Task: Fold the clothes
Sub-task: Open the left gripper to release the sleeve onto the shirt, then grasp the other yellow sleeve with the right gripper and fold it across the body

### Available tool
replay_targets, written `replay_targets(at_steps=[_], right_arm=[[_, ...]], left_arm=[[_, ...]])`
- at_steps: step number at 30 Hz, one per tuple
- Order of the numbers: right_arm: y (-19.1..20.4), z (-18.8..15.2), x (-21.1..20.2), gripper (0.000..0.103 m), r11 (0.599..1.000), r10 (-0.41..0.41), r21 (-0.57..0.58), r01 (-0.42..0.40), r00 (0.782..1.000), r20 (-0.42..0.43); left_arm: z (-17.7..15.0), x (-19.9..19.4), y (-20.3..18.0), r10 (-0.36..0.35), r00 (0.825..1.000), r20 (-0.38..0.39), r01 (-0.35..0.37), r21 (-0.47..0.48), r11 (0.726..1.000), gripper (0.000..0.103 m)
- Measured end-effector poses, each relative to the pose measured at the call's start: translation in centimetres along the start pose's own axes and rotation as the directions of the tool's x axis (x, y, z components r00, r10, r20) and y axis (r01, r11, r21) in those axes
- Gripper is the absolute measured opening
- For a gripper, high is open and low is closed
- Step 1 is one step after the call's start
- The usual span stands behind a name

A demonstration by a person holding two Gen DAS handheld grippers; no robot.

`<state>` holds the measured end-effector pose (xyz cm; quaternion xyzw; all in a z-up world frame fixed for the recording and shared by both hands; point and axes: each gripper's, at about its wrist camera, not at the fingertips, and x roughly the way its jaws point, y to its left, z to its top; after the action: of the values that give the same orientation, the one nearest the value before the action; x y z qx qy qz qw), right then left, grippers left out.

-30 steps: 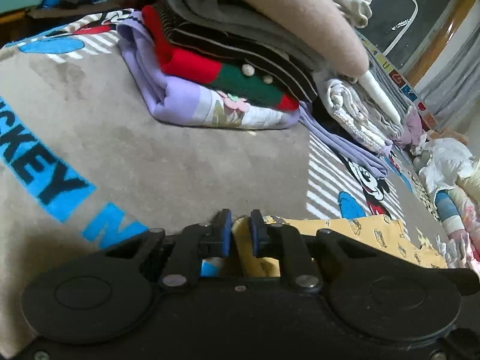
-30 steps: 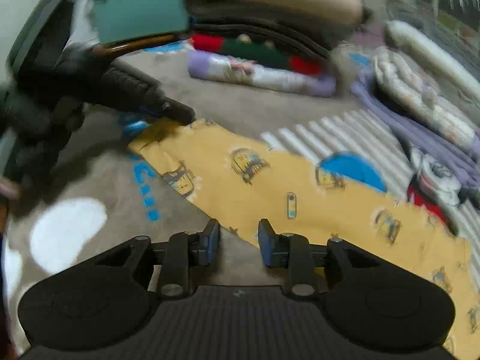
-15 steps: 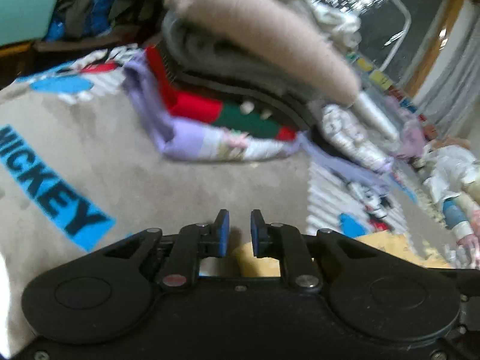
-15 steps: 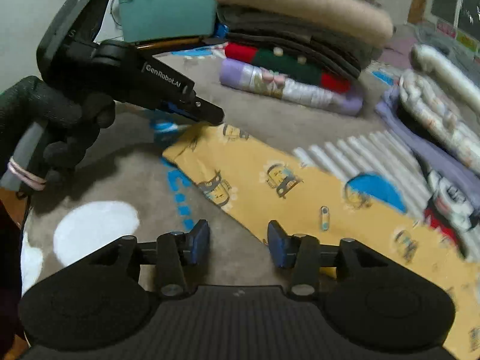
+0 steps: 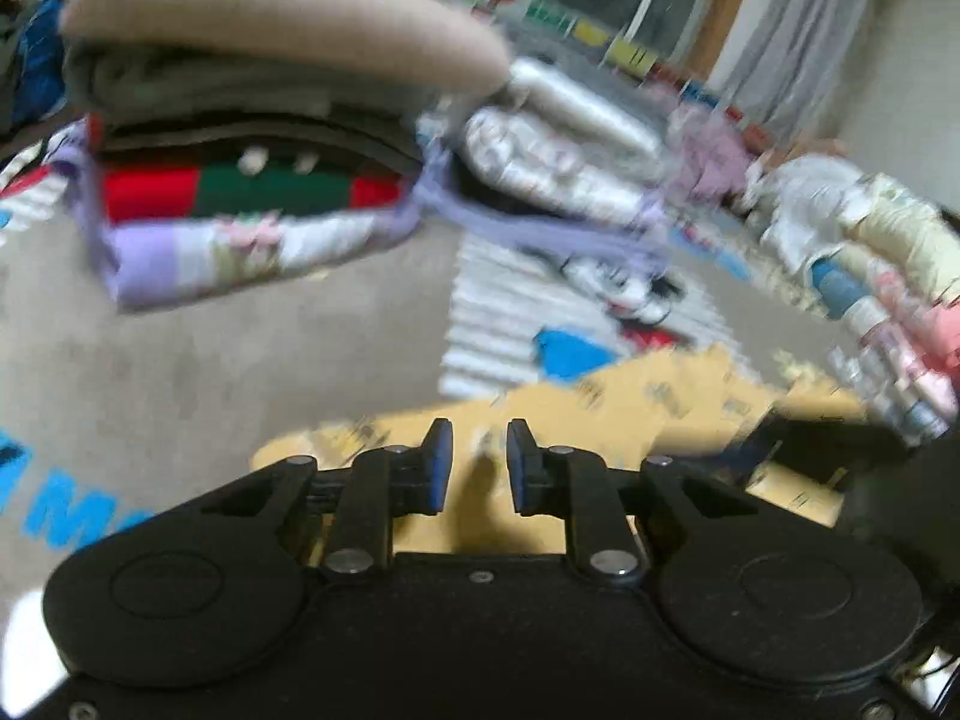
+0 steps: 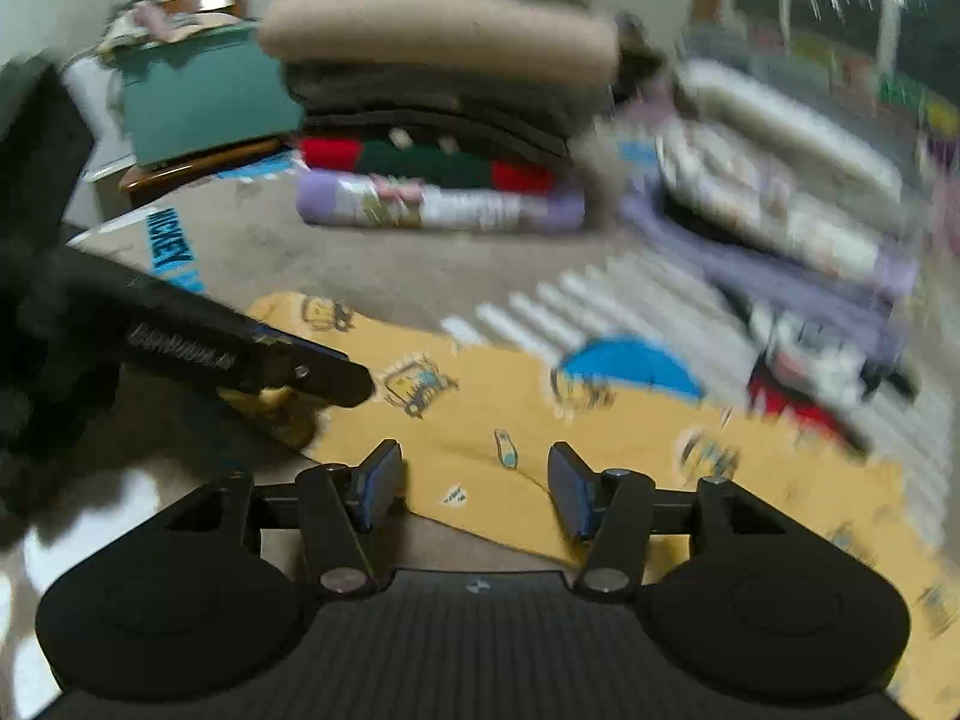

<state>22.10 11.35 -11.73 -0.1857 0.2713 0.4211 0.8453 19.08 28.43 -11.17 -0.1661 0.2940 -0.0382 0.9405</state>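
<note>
Left wrist view: the left gripper point(image 5: 474, 462) hangs over one yellow printed garment point(image 5: 648, 414) that lies flat on a grey Mickey Mouse blanket point(image 5: 252, 348). Its two blue-padded fingers point(image 5: 437, 468) stand a little apart with nothing between them, released. Behind, one stack of folded clothes point(image 5: 258, 120) holds five layers that can be counted: lilac at the bottom, red and green knit, dark, grey, and a thick beige roll on top. To its right lies a heap of white quilted bedding point(image 5: 564, 168). The picture is blurred, so the small prints are unclear.

Right wrist view: the right gripper point(image 6: 474, 489) is spread wide, its two fingers point(image 6: 378, 483) released, straddling the near edge of the yellow garment point(image 6: 630, 438), whose soft cloth carries small cartoon figures. The left gripper point(image 6: 336, 375) reaches in from the left, its black tip over the garment's bunched left end; whether it pinches cloth there cannot be told. The same stack point(image 6: 438, 114) stands toward the far side of the blanket point(image 6: 336, 264), with a teal box point(image 6: 204, 102) beside it.
</note>
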Motion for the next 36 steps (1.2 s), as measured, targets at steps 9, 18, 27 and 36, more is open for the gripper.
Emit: replay_targets(at_steps=[9,18,27,36], right_arm=[[2.0,-1.2,-2.1,0.062,0.997,0.058,-0.049,-0.06,0.998,-0.039],[-1.0,-7.0,-12.7,0.063,0.957,0.013,0.287,-0.043,0.994,0.107],[-10.5,-16.9,-23.6,0.063,0.645,-0.232,0.764,-0.011,0.95,0.209],[-20.4,-24.7,-25.6,0.058,0.351,-0.423,0.936,0.008,0.894,0.151]], left_arm=[[-0.3,2.6,-3.7,0.07,0.996,-0.061,-0.064,0.105,0.992,0.021],[-0.1,5.7,-7.4,0.111,0.988,-0.112,-0.095,0.136,0.986,0.042],[-0.6,5.8,-14.5,-0.09,0.995,-0.053,0.095,0.112,0.989,0.064],[-3.4,7.2,-22.3,-0.278,0.951,-0.132,0.3,0.188,0.935,0.064]])
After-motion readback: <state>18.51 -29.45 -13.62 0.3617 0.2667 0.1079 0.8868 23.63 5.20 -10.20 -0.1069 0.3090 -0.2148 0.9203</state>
